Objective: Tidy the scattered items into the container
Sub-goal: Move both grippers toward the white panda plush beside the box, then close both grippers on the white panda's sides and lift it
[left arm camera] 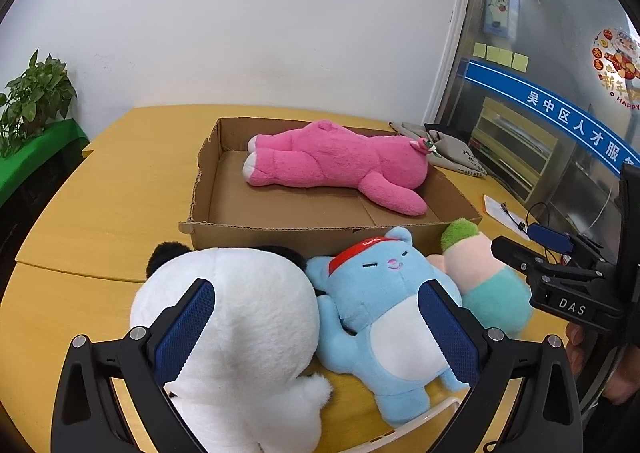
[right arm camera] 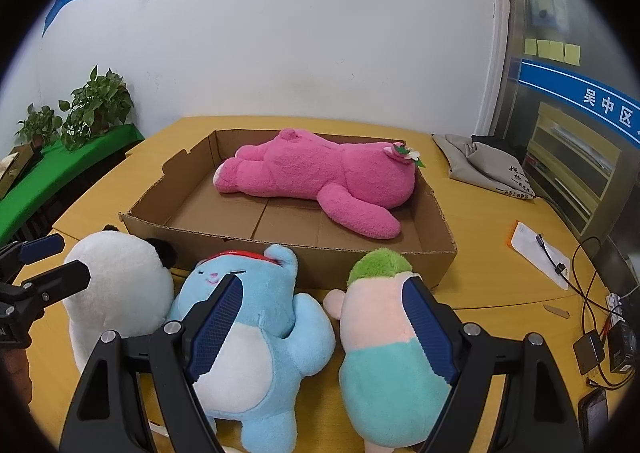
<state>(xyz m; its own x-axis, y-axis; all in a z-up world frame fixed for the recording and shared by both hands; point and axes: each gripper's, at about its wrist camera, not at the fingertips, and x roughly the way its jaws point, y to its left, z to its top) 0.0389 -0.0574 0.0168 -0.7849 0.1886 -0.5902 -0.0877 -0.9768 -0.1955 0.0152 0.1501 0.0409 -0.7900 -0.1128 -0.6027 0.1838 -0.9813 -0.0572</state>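
A pink plush bear [left arm camera: 336, 161] [right arm camera: 320, 173] lies face down inside the shallow cardboard box [left arm camera: 260, 241] [right arm camera: 320, 265]. In front of the box, on the yellow table, three toys lie side by side. They are a white panda plush [left arm camera: 248, 317] [right arm camera: 120, 281], a blue plush with a red cap [left arm camera: 380, 293] [right arm camera: 272, 313], and a green-haired doll in teal pants [left arm camera: 476, 273] [right arm camera: 380, 333]. My left gripper [left arm camera: 320, 329] hangs open over the panda and the blue plush. My right gripper [right arm camera: 324, 327] hangs open over the blue plush and the doll. Neither holds anything.
A grey cloth bag [right arm camera: 484, 165] lies right of the box. A paper with a cable [right arm camera: 540, 253], chargers and wires [right arm camera: 592, 349] and a phone [right arm camera: 594, 409] sit at the table's right edge. Potted plants [right arm camera: 96, 105] stand on a green ledge at the left.
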